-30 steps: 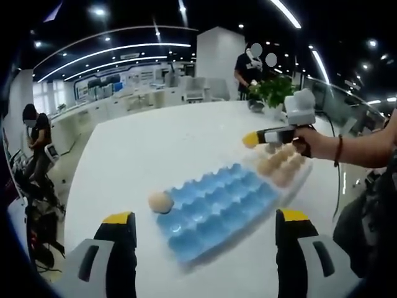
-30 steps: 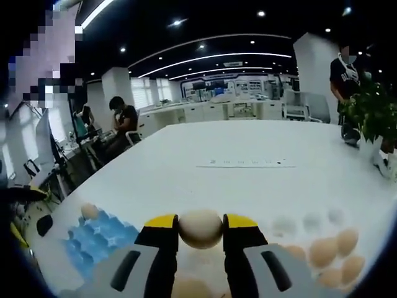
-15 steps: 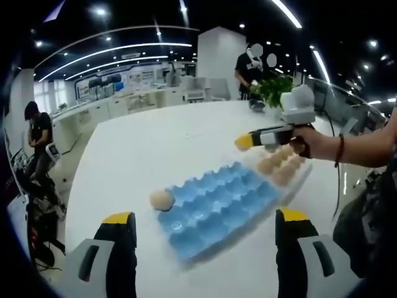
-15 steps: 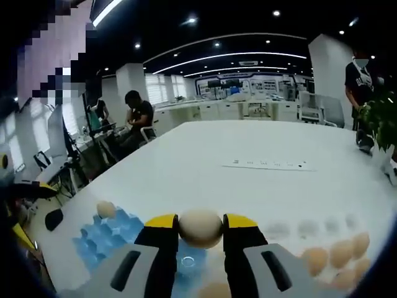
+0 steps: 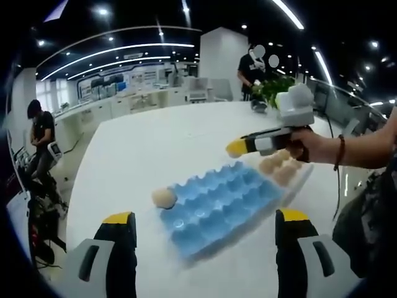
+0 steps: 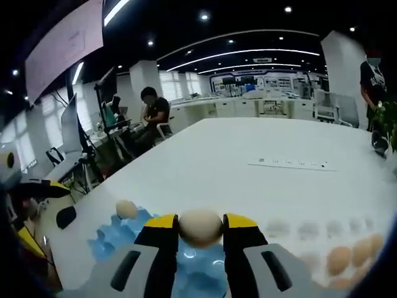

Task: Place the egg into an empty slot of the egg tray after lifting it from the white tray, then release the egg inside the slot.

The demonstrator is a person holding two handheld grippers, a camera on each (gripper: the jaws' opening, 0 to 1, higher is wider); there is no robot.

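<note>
- The left gripper (image 5: 205, 248) with its yellow-tipped black jaws stands spread wide, empty, low in front of the table
- One pale beige egg (image 5: 164, 197) already sits in the far-left corner slot of the blue moulded egg tray (image 5: 217, 205); the other slots look empty
- The right gripper (image 6: 201, 228) is clenched on a second pale beige egg (image 6: 200, 226), carried in the air above the blue tray
- Further right, the white tray (image 5: 298, 180) holds several more eggs
- Lifting appears done; lowering the egg into an empty slot and releasing it are left
</note>
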